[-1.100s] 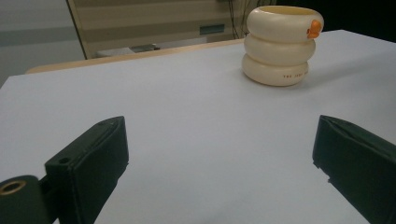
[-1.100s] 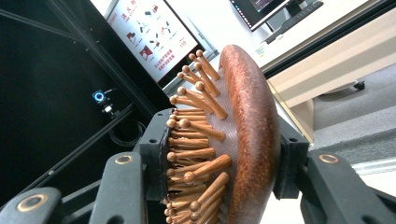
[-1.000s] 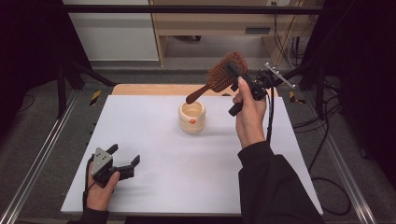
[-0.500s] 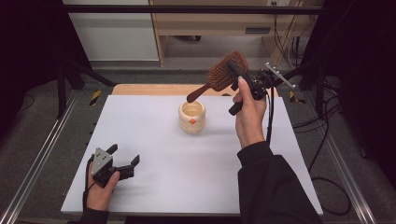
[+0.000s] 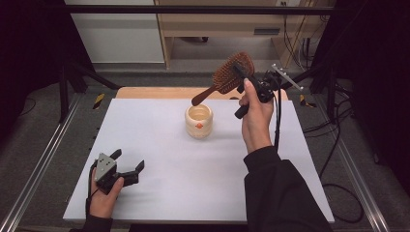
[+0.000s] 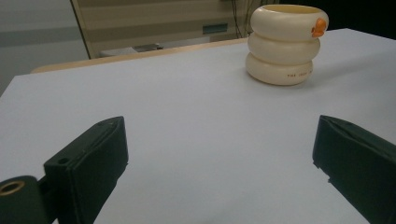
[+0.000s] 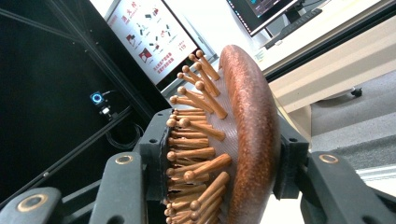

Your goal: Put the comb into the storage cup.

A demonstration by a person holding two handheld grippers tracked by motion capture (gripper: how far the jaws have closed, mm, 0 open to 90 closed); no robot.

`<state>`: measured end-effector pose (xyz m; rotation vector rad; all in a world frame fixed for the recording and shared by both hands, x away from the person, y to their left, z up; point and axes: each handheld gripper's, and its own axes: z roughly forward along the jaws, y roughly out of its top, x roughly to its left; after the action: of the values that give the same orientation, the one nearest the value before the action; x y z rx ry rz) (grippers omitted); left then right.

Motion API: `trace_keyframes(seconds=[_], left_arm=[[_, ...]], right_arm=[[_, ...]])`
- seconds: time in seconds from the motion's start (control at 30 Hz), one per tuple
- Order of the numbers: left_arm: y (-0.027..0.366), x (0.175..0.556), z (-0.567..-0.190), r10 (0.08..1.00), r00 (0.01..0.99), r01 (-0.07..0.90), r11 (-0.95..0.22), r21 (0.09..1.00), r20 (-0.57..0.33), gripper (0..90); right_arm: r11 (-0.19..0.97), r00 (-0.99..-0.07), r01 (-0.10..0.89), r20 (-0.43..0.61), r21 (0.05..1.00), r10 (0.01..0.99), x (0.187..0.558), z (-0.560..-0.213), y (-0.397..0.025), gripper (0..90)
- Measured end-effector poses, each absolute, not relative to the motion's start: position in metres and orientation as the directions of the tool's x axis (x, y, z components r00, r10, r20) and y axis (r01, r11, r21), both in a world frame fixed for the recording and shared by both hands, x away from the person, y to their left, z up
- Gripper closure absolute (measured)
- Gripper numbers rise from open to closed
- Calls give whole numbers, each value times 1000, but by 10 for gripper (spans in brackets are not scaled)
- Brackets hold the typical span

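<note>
A brown wooden hairbrush [image 5: 227, 77] hangs in the air above the table's far side, its handle slanting down toward a cream ribbed cup [image 5: 198, 121]. My right gripper [image 5: 244, 73] is shut on the brush head, and the right gripper view shows the wooden head [image 7: 247, 140] and its pegs clamped between the black jaws. The handle tip sits just above the cup's rim. My left gripper [image 5: 126, 164] rests open on the near left of the white table [image 5: 159, 145]. In the left gripper view the cup [image 6: 286, 44] stands far ahead, past the two spread jaws.
A wooden board [image 5: 145, 93] lies along the table's far edge. Metal rails [image 5: 43, 159] run down both sides of the table. Cables [image 5: 333, 125] trail on the floor at the right. A shelf unit [image 5: 217, 24] stands behind.
The hairbrush and my right gripper have barely shifted. The left gripper has stayed in place.
</note>
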<state>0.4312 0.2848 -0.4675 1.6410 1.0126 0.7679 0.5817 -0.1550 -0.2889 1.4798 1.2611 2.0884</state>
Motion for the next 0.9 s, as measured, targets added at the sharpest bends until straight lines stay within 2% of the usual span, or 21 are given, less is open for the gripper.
trace_keyframes(seconds=[0.9], left_arm=[[285,431,-467,897,441,245,-125,961,4,24]], right_arm=[[-489,-426,217,533,845,731,583,-282,-148,502]])
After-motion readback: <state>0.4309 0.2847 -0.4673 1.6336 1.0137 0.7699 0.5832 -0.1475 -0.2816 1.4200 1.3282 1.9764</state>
